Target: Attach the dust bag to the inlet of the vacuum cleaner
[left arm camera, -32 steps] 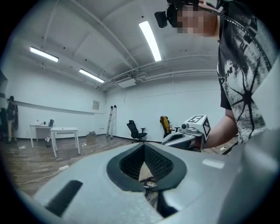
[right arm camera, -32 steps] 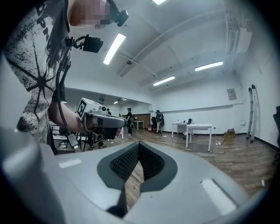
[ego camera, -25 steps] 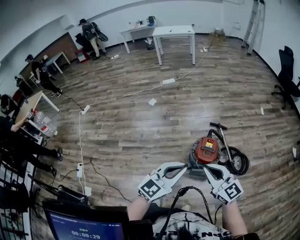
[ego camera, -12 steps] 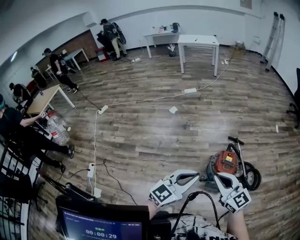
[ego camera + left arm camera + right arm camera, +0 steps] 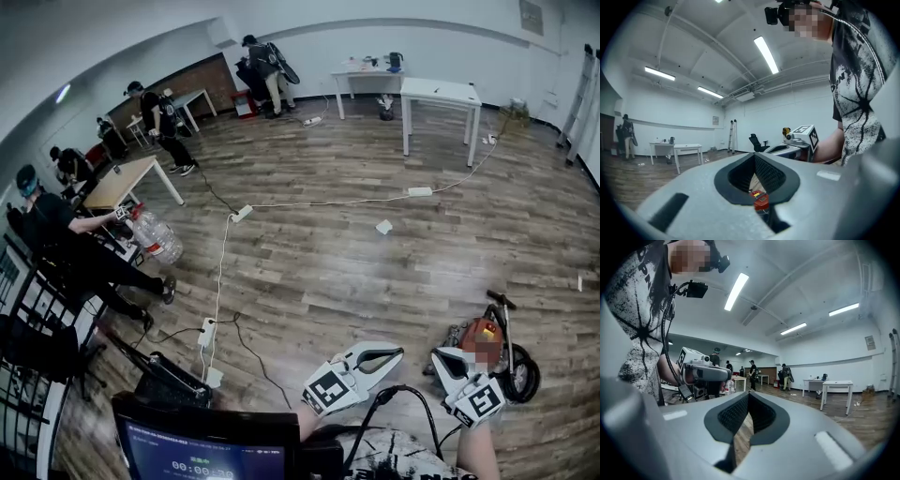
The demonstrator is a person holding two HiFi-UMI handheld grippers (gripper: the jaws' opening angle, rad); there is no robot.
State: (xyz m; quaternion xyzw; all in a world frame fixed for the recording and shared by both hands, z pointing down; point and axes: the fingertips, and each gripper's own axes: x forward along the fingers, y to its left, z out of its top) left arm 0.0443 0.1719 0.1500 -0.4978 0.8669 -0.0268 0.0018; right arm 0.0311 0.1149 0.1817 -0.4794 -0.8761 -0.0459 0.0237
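The vacuum cleaner [image 5: 487,342], red-orange with a black hose and wheels, stands on the wood floor at the lower right of the head view. My left gripper [image 5: 397,353] is held level to its left, shut and empty. My right gripper [image 5: 438,357] is also shut and empty, with its tip just in front of the vacuum. In the left gripper view the closed jaws [image 5: 754,156] frame a glimpse of the red vacuum [image 5: 761,200] low down. The right gripper view shows its own gripper [image 5: 748,394] shut, with bare floor beyond. No dust bag shows in any view.
A white cable with power strips [image 5: 242,214] runs across the floor. White tables [image 5: 441,92] stand at the back, and several people and a desk [image 5: 122,183] are at the left. A screen [image 5: 202,452] is at the bottom edge. A ladder [image 5: 732,136] and an office chair [image 5: 757,142] stand by the far wall.
The head view has swung left, so the vacuum has slid to the right edge of the picture. Both grippers have travelled level with it and stayed shut.
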